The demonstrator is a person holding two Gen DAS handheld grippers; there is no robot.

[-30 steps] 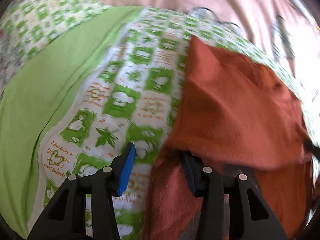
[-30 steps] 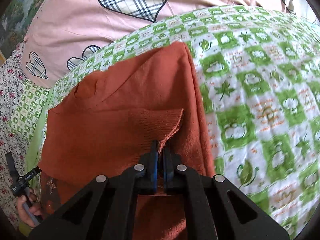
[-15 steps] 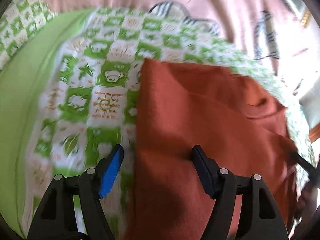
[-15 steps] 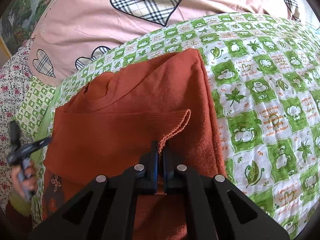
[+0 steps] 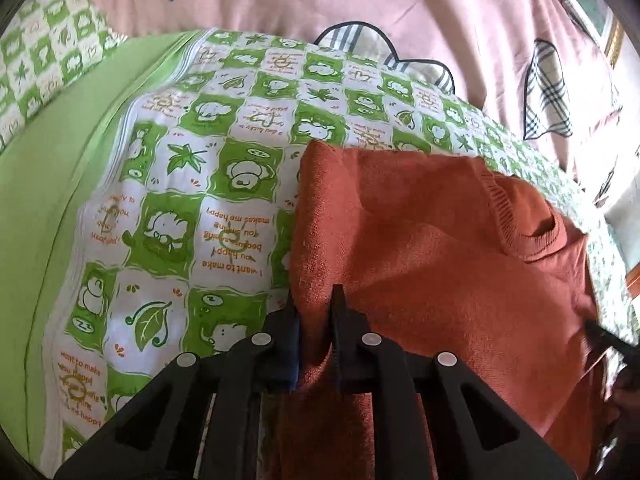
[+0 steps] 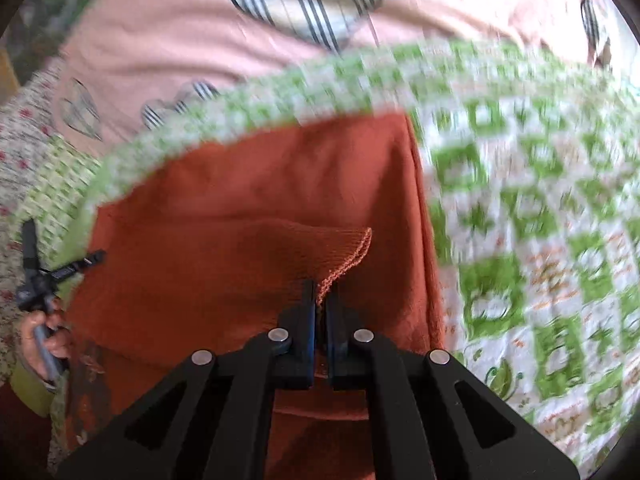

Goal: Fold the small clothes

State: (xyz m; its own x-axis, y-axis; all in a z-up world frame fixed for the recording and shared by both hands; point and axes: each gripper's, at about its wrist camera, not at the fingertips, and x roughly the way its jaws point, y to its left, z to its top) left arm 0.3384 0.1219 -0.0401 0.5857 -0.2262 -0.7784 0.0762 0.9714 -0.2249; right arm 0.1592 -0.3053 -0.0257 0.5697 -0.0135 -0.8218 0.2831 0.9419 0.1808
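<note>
Two grips on one rust-orange sweater [image 5: 440,264], spread on the green-checked quilt [image 5: 224,184]: left gripper [image 5: 316,320], jaws just closed, pinching the folded side edge; right gripper [image 6: 322,304] pressed together on the ribbed cuff [image 6: 344,256]. Likely trouble: thin bite on loose knit, slipping out under uneven pulling, or dragging the lower layer and undoing the fold.

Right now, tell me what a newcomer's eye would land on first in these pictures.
The rust-orange knitted sweater dominates, spread on the green-and-white checked cartoon-print bedsheet. The left claw, whose jaws have just been closing, pinches the sweater's side edge, while the right claw is clamped on a ribbed cuff lying across the sweater. Behind lies a pink cover with plaid hearts.
</note>
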